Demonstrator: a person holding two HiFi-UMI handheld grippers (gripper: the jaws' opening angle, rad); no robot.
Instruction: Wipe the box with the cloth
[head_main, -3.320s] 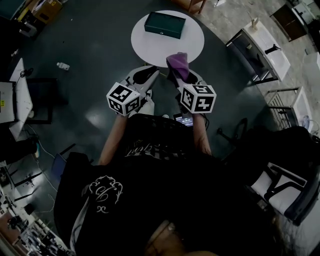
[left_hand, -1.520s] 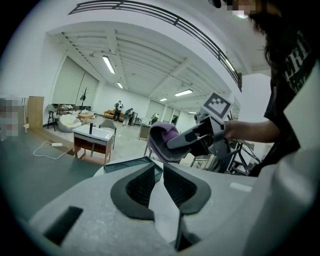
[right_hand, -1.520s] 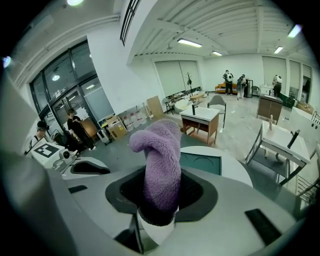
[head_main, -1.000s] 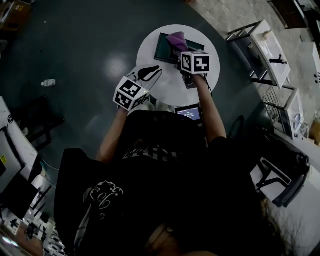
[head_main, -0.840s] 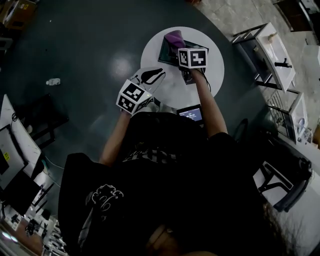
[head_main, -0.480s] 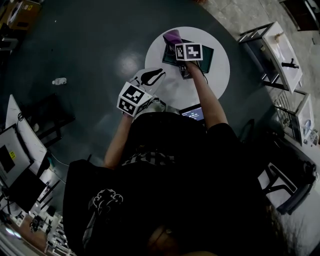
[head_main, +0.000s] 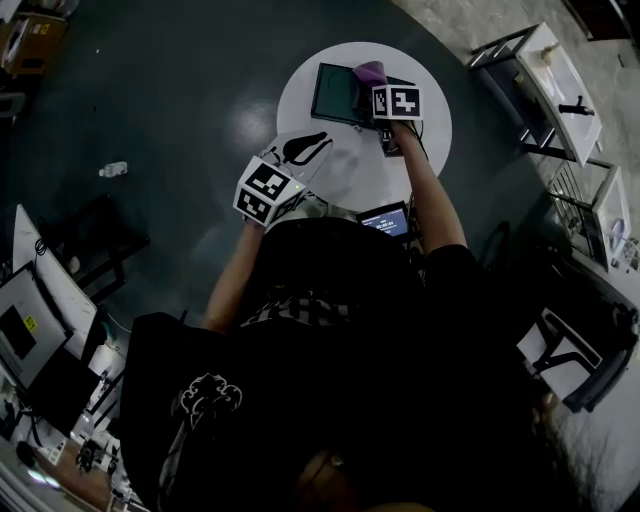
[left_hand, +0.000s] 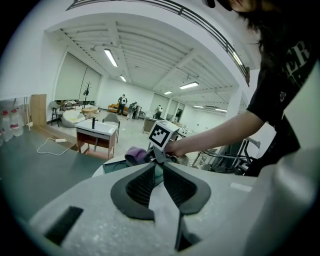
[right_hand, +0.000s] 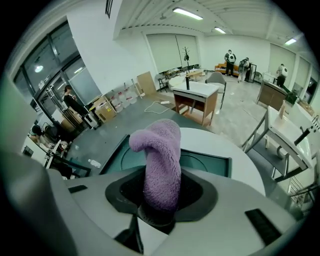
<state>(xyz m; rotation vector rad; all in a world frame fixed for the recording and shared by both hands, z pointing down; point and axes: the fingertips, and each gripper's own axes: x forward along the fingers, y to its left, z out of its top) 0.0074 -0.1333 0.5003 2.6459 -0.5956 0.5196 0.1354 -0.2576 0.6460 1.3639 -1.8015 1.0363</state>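
A purple cloth (right_hand: 161, 150) is gripped upright between the jaws of the right claw (right_hand: 161, 195). Its folded top is held over the dark green box (right_hand: 210, 161), which lies flat just beneath and ahead of that claw on the round white desk (head_main: 345, 175). The left claw (left_hand: 158, 166) is seen closed on nothing, to the left of and behind the right claw. The writing on a lit screen (head_main: 385, 220) behind the right claw is too small to be read.
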